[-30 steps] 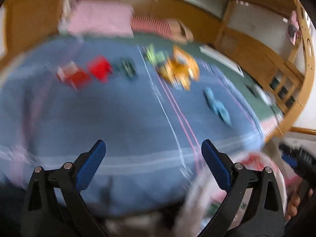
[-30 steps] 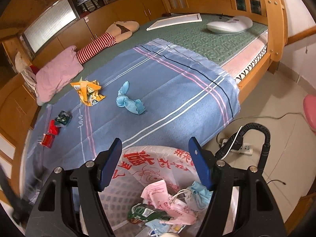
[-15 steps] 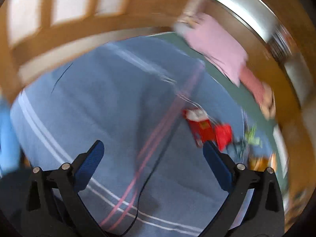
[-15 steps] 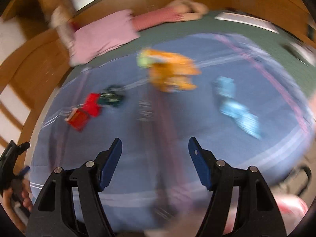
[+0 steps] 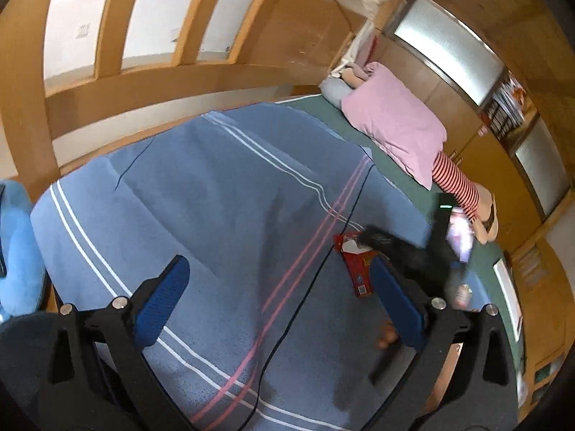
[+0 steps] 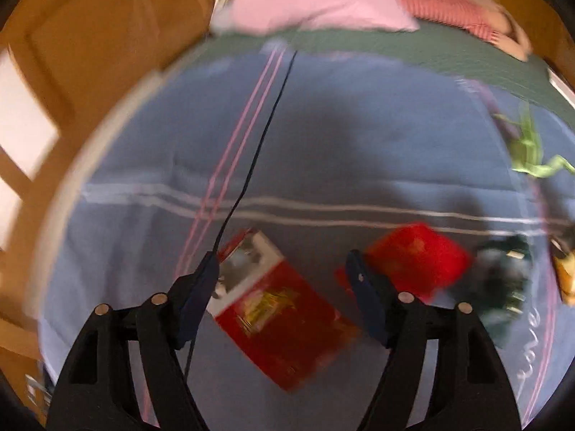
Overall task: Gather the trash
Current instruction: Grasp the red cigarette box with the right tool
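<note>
My right gripper (image 6: 284, 287) is open and hangs low over a flat red carton (image 6: 273, 309) with a torn white and silver end, which lies on the blue striped blanket (image 6: 323, 151) between the fingers. A second red wrapper (image 6: 417, 255) lies just right of the right finger, and a dark green wrapper (image 6: 506, 280) beyond it. My left gripper (image 5: 280, 305) is open and empty above the blanket (image 5: 215, 197). In the left wrist view the red carton (image 5: 355, 265) lies ahead at right, with the other gripper's dark body (image 5: 413, 255) over it.
A green wrapper (image 6: 528, 151) and an orange one (image 6: 566, 273) lie at the blanket's right. A pink pillow (image 5: 391, 122) and a striped doll (image 5: 460, 186) lie by the wooden headboard (image 5: 179, 79). A thin black cable (image 5: 305, 287) crosses the blanket. A blue cushion (image 5: 18, 251) sits far left.
Both grippers swung away from the trash bag to the bed's left end. The right gripper came down close over the red carton, and the left now looks toward the headboard.
</note>
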{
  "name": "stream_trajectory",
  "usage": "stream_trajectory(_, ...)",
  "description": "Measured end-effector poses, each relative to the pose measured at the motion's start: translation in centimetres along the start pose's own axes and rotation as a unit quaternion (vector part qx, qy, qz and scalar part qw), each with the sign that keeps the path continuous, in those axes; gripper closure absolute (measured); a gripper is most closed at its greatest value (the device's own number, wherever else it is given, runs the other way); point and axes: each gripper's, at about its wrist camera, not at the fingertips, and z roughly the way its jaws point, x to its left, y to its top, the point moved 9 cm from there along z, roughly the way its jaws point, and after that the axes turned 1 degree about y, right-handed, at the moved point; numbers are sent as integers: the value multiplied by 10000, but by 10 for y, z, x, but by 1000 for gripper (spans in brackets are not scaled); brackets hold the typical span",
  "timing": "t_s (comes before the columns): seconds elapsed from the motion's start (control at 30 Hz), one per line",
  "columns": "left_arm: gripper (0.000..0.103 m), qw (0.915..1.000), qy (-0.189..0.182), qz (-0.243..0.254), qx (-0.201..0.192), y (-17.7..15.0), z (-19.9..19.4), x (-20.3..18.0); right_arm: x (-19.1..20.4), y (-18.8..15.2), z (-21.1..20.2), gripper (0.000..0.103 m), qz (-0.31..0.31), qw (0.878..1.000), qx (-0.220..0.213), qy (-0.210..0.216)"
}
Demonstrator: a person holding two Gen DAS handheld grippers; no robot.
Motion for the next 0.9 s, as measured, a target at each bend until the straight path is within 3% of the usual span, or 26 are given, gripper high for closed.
stream_trajectory(0.07, 3, 10000, -41, -82, 38, 1, 0, 2, 8, -5, 13, 29, -154, 9997, 182, -39)
stream_trajectory(0.17, 3, 9999, -79, -141, 46, 2, 1, 4, 12, -12, 10, 30, -424, 9991, 80, -1)
stream_trajectory(0.33, 3, 9996, -110, -242, 42, 3, 0, 8, 6, -31, -7, 43, -292, 9985, 319, 327)
stream_trajectory(0.47, 3, 9996, -97, -276, 36, 2, -2, 8, 0, -58, -26, 59, 11, 9953, 628, 743)
stream_trajectory(0.6, 3, 9995, -91, -317, 28, 2, -2, 8, -4, -99, -49, 60, 178, 9896, 1033, 985)
stream_trajectory(0.73, 3, 9994, -107, -302, 89, 1, 1, 7, -1, -131, -77, 60, -198, 9805, 1484, 1270)
stream_trajectory(0.8, 3, 9994, -123, -292, 121, 1, 2, 6, -4, -128, -94, 58, -157, 9831, 1229, 1345)
stream_trajectory(0.9, 3, 9995, -120, -257, 170, -1, 4, 4, -31, -86, -123, 39, 346, 9910, 221, 1277)
